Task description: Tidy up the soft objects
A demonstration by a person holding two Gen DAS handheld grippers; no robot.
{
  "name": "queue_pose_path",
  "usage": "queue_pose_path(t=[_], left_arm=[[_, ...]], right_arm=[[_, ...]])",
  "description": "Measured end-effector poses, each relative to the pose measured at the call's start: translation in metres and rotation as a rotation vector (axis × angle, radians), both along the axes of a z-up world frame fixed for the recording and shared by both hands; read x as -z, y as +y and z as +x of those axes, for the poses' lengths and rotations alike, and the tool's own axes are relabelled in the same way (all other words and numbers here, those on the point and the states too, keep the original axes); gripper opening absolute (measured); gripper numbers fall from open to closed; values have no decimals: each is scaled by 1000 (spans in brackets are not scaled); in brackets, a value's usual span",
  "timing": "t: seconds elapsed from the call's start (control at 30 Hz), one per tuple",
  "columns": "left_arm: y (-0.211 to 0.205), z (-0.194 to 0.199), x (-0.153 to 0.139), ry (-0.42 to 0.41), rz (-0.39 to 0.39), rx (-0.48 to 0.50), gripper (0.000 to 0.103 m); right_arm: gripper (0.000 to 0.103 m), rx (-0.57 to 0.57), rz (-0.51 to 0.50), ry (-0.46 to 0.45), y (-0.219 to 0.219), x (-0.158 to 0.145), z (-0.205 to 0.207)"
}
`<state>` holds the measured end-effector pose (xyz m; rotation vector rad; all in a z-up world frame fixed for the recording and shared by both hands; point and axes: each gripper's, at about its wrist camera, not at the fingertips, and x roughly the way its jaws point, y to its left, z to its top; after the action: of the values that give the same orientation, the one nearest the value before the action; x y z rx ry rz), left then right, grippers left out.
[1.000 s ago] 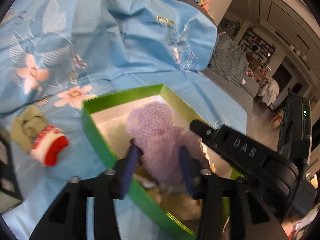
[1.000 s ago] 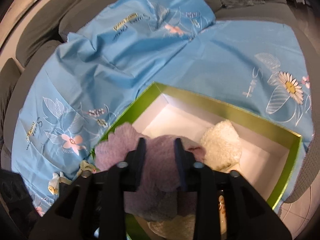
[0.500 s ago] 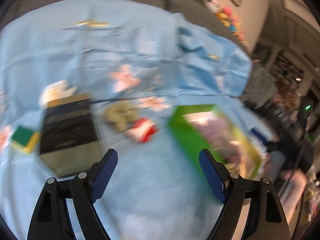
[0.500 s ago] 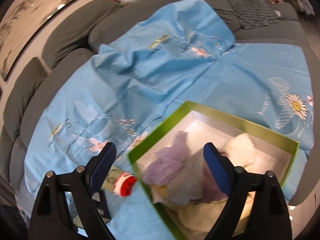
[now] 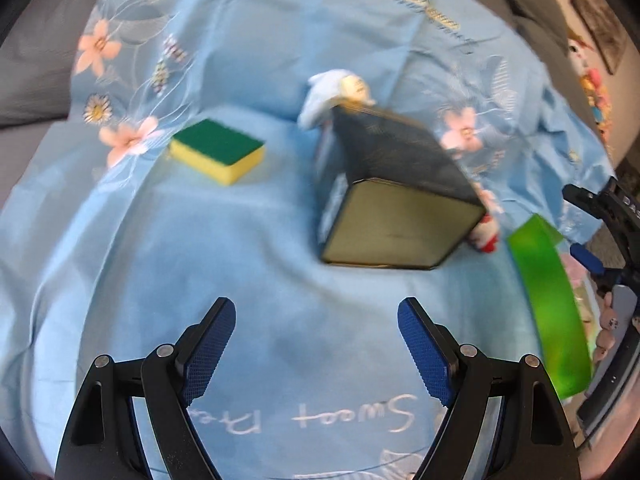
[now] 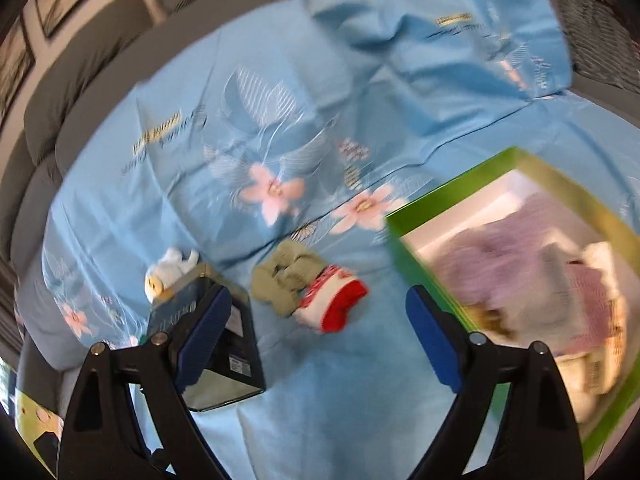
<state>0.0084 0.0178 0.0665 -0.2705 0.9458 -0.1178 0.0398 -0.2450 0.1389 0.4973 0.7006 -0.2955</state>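
Grippers both empty: we see the left gripper (image 5: 316, 350) spread wide over bare blue sheet (image 5: 248, 248), and the right gripper (image 6: 318, 338) with jaws apart after just opening, nothing between them. Green box (image 6: 416, 256) sits right of the right gripper, purple knit piece (image 6: 520, 252) and pale plush inside. Sock (image 6: 312, 288) lies on the sheet, just left of the box. Dark box (image 5: 396, 196) stands ahead of the left gripper, yellow-green sponge (image 5: 218, 150) well to its left, small white-blue toy (image 5: 340, 92) touching its far end.

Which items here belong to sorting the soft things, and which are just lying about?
Belongs to the job: green box, purple knit inside it, sock, sponge, small plush.
Lying about: dark box, blue sheet, sofa.
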Motion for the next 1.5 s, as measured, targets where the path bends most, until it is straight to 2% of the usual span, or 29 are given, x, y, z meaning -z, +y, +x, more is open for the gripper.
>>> queue_pose_path(t=[0.1, 0.23, 0.4, 0.5, 0.57, 0.63, 0.7, 0.8, 0.87, 0.97, 1.07, 1.13, 1.23, 1.3, 1.5], left_arm=[[5, 0, 1, -2, 15, -30, 84], [6, -3, 0, 0, 55, -51, 84], [8, -2, 3, 12, 72, -54, 84], [8, 0, 5, 21, 93, -57, 84], [9, 0, 4, 22, 80, -55, 84], [10, 0, 4, 27, 31, -38, 84], [10, -1, 3, 25, 12, -36, 84], [9, -2, 2, 20, 51, -52, 84], [12, -2, 1, 20, 58, -65, 84], [17, -2, 0, 8, 15, -77, 84], [19, -3, -1, 9, -25, -69, 84], [21, -3, -1, 17, -32, -73, 84], [26, -1, 1, 29, -44, -92, 84], [30, -1, 2, 33, -57, -105, 84], [37, -1, 4, 51, -71, -129, 84]], right_arm=[[87, 57, -3, 26, 2, 21, 19], [82, 54, 28, 134, 0, 56, 49], [77, 80, -53, 258, -2, 89, 74], [77, 55, -26, 237, -5, 101, 80], [66, 34, -82, 218, 1, 100, 83], [38, -29, -64, 200, 6, 102, 86], [38, -38, -84, 205, 12, 101, 85], [35, -55, -109, 211, 19, 96, 80], [34, -67, -74, 203, 20, 87, 70], [35, -110, -32, 172, 26, 67, 45], [35, -170, -24, 192, 36, 57, 21], [35, -225, 33, 182, 40, 55, 4], [35, -309, 116, 201, 49, 67, -18], [35, -354, 137, 249, 61, 76, -25], [36, -590, 236, 304, 114, 92, -17]])
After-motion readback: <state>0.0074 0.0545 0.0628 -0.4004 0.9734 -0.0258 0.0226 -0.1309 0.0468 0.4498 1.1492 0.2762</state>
